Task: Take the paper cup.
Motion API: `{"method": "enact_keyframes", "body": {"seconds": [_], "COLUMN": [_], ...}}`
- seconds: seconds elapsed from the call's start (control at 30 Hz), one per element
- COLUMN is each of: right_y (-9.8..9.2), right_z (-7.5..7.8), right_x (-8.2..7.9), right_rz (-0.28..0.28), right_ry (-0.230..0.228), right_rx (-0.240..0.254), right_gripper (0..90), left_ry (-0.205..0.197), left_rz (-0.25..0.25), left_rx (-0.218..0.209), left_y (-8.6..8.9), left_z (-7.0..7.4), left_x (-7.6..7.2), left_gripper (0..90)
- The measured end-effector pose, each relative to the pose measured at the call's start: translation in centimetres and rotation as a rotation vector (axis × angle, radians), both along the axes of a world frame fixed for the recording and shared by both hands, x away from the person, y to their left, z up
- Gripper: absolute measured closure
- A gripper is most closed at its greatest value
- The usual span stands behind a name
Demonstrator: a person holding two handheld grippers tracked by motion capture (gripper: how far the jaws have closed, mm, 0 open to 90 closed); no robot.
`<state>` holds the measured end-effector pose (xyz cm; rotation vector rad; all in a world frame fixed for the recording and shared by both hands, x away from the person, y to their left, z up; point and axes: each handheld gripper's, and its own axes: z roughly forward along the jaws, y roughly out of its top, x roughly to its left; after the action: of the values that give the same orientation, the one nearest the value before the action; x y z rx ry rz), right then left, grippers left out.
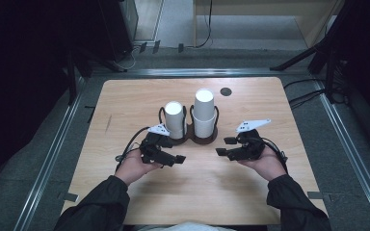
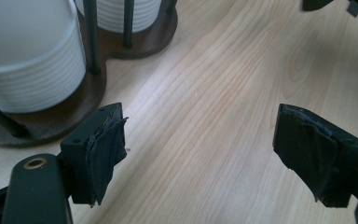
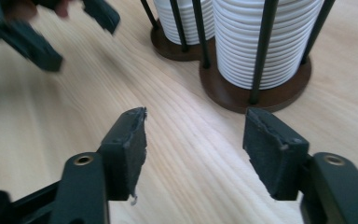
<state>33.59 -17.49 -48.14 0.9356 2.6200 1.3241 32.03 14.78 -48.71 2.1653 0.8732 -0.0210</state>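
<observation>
Two stacks of white paper cups stand in a dark brown wooden holder with black rods, mid-table. The left stack is shorter, the right stack taller. My left gripper lies just left of and in front of the holder, jaws wide apart over bare wood. In the left gripper view that gripper is open, with one cup stack close at the upper left. My right gripper sits right of the holder; its jaws stand apart and hold nothing, facing the cup stack.
The light wooden table has a small black round grommet behind the cups. Metal floor rails run along both sides of the table. Dark equipment and cables stand beyond the far edge. Bare wood lies between and in front of my hands.
</observation>
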Motion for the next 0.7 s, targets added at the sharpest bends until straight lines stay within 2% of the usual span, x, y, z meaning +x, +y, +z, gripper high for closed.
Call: {"method": "enact_keyframes", "body": {"seconds": [0.03, 0.07, 0.13, 0.17, 0.27, 0.3, 0.37, 0.43, 0.5, 0.53, 0.6, 0.7], "right_y": [0.0, -0.1, -0.2, -0.2, -0.1, 0.0, 0.2, 0.4, 0.5, 0.6, 0.6, 0.7], "right_z": [0.0, 0.0, -0.1, -0.1, -0.1, -0.1, 0.1, 0.2, 0.2, 0.2, 0.1, 0.2], "right_x": [-0.1, -0.1, 0.1, 0.2, 0.2, 0.3, 0.2, 0.3, 0.3, 0.3, 0.3, 0.3], "right_rz": [-0.004, -0.014, -0.028, -0.028, -0.007, 0.01, 0.021, 0.02, 0.019, 0.024, 0.018, 0.014], "right_ry": [-0.006, 0.001, 0.034, 0.036, 0.054, 0.037, 0.018, 0.038, 0.041, 0.05, 0.057, 0.055], "right_rx": [0.007, 0.02, 0.036, 0.035, 0.01, -0.009, -0.029, -0.016, -0.015, -0.011, -0.018, -0.02], "right_gripper": [44.7, 44.8, 45.9, 45.9, 45.0, 44.2, 39.0, 36.9, 36.2, 31.3, 28.1, 31.9], "left_ry": [-0.001, -0.007, -0.005, -0.002, 0.01, 0.011, -0.003, 0.002, 0.002, -0.002, 0.002, 0.0], "left_rz": [-0.003, -0.017, -0.016, -0.013, -0.024, -0.024, -0.031, -0.032, -0.032, -0.037, -0.042, -0.054], "left_rx": [-0.006, -0.017, -0.026, -0.026, -0.043, -0.05, -0.042, -0.033, -0.029, -0.014, -0.009, 0.013], "left_y": [0.0, 0.2, 0.4, 0.5, 0.7, 0.8, 1.0, 1.1, 1.1, 1.0, 1.0, 0.9], "left_z": [0.1, 0.2, 0.3, 0.3, 0.3, 0.4, 0.5, 0.5, 0.4, 0.3, 0.3, 0.2], "left_x": [0.0, 0.0, 0.1, 0.2, 0.3, 0.3, 0.3, 0.3, 0.3, 0.3, 0.3, 0.3], "left_gripper": [16.7, 16.6, 14.5, 14.3, 14.3, 14.5, 15.0, 15.4, 15.5, 15.5, 15.6, 16.2]}}
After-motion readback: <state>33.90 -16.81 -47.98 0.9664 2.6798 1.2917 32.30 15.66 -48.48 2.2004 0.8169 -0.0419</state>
